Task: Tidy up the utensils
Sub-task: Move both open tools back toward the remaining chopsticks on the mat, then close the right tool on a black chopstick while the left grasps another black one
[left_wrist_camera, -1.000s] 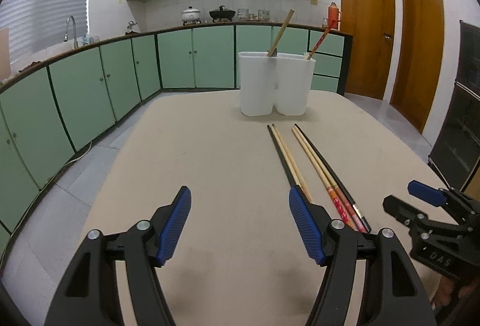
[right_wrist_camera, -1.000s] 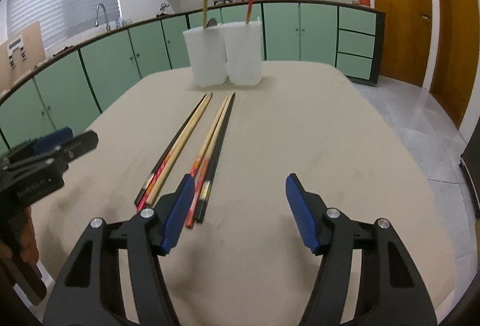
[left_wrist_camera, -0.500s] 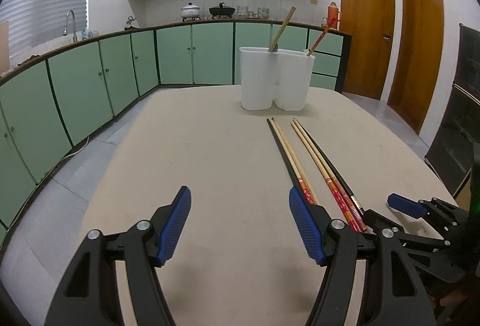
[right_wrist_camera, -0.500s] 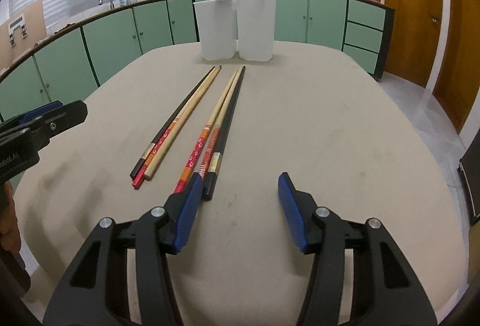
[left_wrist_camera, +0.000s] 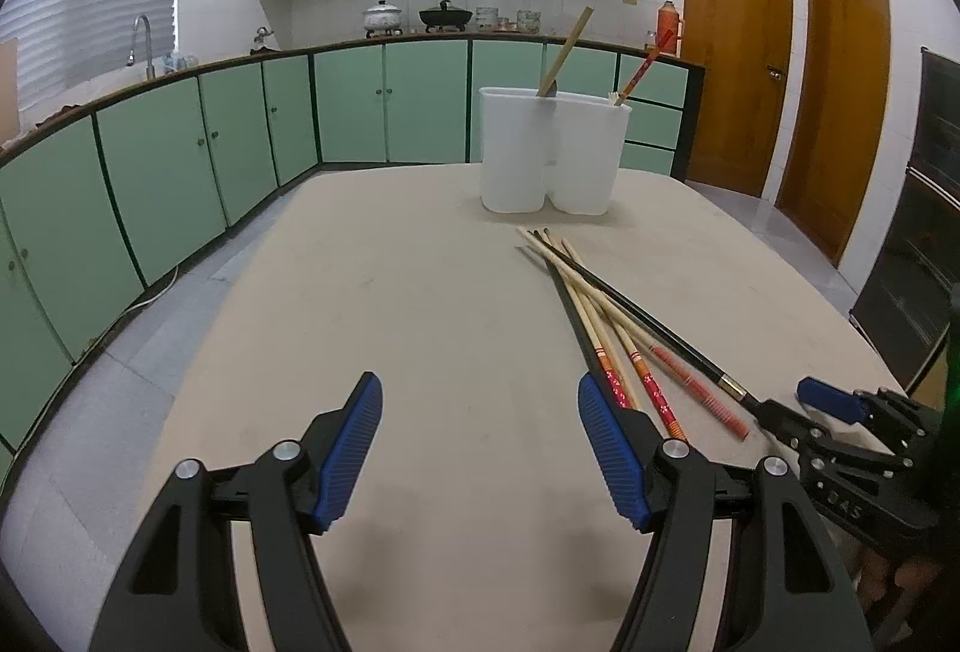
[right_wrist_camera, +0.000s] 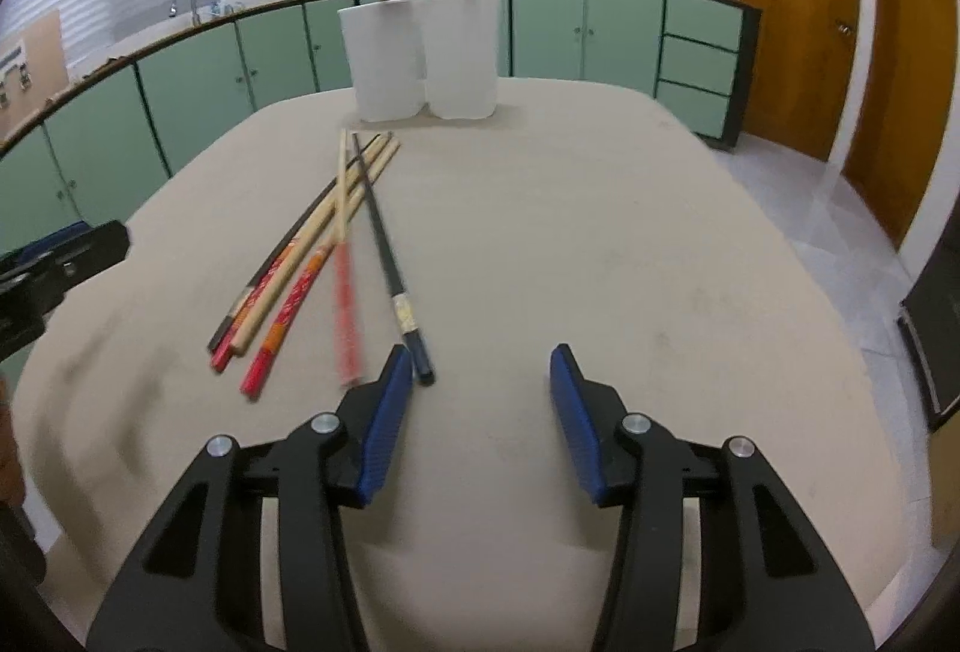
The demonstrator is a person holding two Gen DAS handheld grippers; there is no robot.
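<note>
Several chopsticks [right_wrist_camera: 282,280] lie fanned and crossing on the beige table [right_wrist_camera: 600,244]. A black chopstick [right_wrist_camera: 384,256] lies skewed, its near end touching the left finger of my right gripper [right_wrist_camera: 480,358]. That gripper's jaws are closing with nothing between the pads. A red-handled chopstick [right_wrist_camera: 345,304] beside it is blurred. The white two-cup holder [left_wrist_camera: 552,153] at the far end has a bamboo stick in one cup and a red one in the other. My left gripper [left_wrist_camera: 480,394] hovers open and empty left of the chopsticks [left_wrist_camera: 606,334]. The right gripper [left_wrist_camera: 804,406] touches the black one's end.
Green base cabinets [left_wrist_camera: 180,159] run along the left and back walls. Two wooden doors [left_wrist_camera: 738,69] and a dark cabinet [left_wrist_camera: 924,244] stand to the right. The table's edges [left_wrist_camera: 198,328] drop to a tiled floor. My left gripper [right_wrist_camera: 60,256] shows at the right wrist view's left edge.
My right gripper's jaws have narrowed and it has come up against the chopsticks. The black and a red chopstick swung out of the parallel row, so the set now crosses. The left gripper kept still.
</note>
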